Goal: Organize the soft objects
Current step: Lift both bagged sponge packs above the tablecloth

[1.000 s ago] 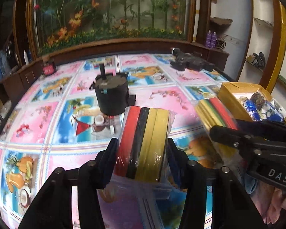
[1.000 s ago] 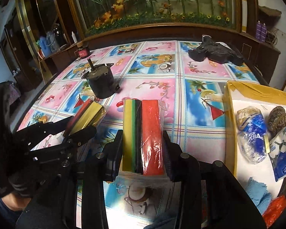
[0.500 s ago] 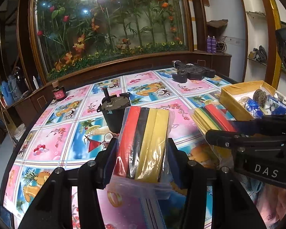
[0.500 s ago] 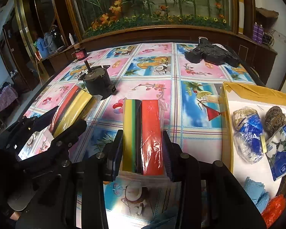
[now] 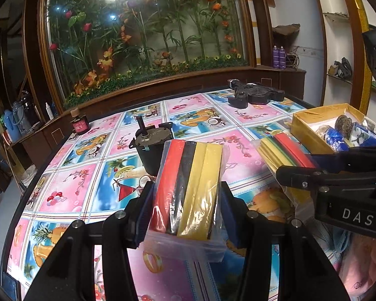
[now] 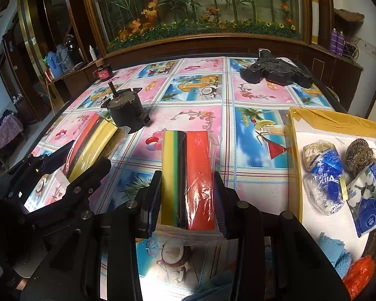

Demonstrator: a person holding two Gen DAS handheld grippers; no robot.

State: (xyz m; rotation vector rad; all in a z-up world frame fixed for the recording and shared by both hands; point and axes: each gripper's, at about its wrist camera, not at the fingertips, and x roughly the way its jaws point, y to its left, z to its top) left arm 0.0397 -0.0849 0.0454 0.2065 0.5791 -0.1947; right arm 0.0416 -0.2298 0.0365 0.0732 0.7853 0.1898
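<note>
Both packs have risen since a second ago: the wrist views now take in more of the planted display behind, and the worktop (image 5: 70, 188) lies further below each gripper.

Largest first, the worktop carries a bright fruit-print cloth, and at its right edge sits the yellow box (image 6: 294, 150), already holding a blue-labelled bag, a wire scourer and a tissue pack. Its near corner looks free, judging by the white floor showing there. On the cloth stand a black motor (image 6: 126, 111) and, at the far edge, a black tool (image 6: 275, 71), neither soft, so both are best left alone.

The left gripper (image 5: 185, 213) is clamped on a sponge pack (image 5: 190, 188) of red, black and yellow slabs in clear wrap, held off the cloth. The right gripper (image 6: 186, 204) pinches a second sponge pack (image 6: 188, 178), yellow, green, black and red, also held off the cloth and just left of the box.

To do this well, I would bring the right pack in first, since it is nearer, lower it over the wall into the free part, then release. Squeeze lightly: foam deforms and the loose wrap could slip or snag on a fingertip. Keep the two grippers apart so they do not collide.
</note>
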